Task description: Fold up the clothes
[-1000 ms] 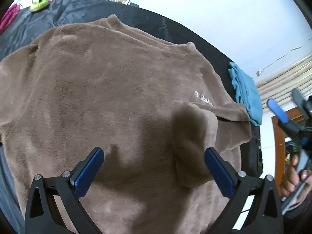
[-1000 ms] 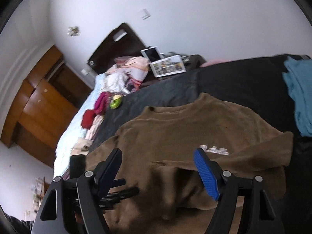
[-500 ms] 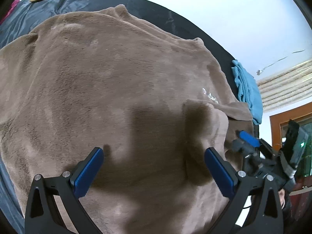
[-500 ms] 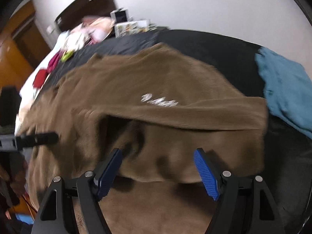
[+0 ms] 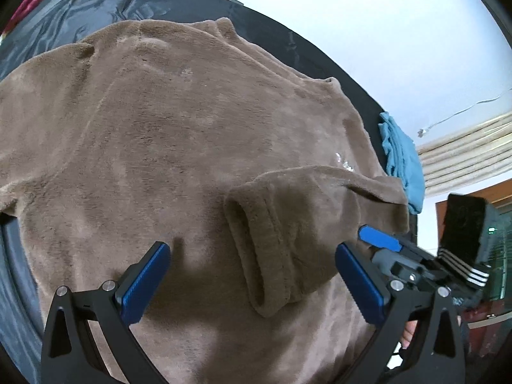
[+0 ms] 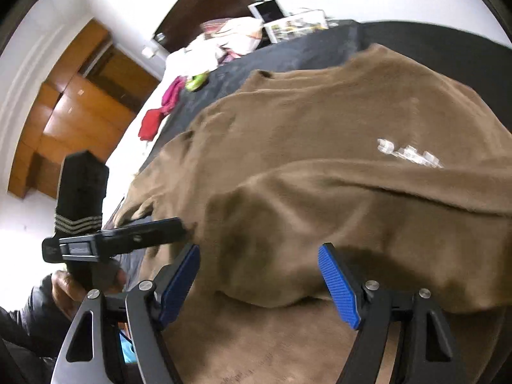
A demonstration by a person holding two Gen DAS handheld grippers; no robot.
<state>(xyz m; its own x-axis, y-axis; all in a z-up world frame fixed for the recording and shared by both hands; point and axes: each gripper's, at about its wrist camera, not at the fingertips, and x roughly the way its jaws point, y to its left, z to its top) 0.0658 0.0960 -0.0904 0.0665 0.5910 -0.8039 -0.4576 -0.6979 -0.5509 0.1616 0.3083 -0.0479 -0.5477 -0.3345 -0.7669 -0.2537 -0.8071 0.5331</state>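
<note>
Where the dark bed cover spreads across the bed, a brown sweater lies flat on it and takes up most of both views. One sleeve is folded in across the body, its open cuff facing the left gripper. That gripper hangs over the lower sweater with its jaws wide apart and nothing between the pads. The right gripper sits just beside it, over the folded sleeve, jaws likewise spread and empty. A folded teal cloth lies on the cover past the sweater's far side. Small white lettering marks the chest. A green toy rests near the pillows.
</note>
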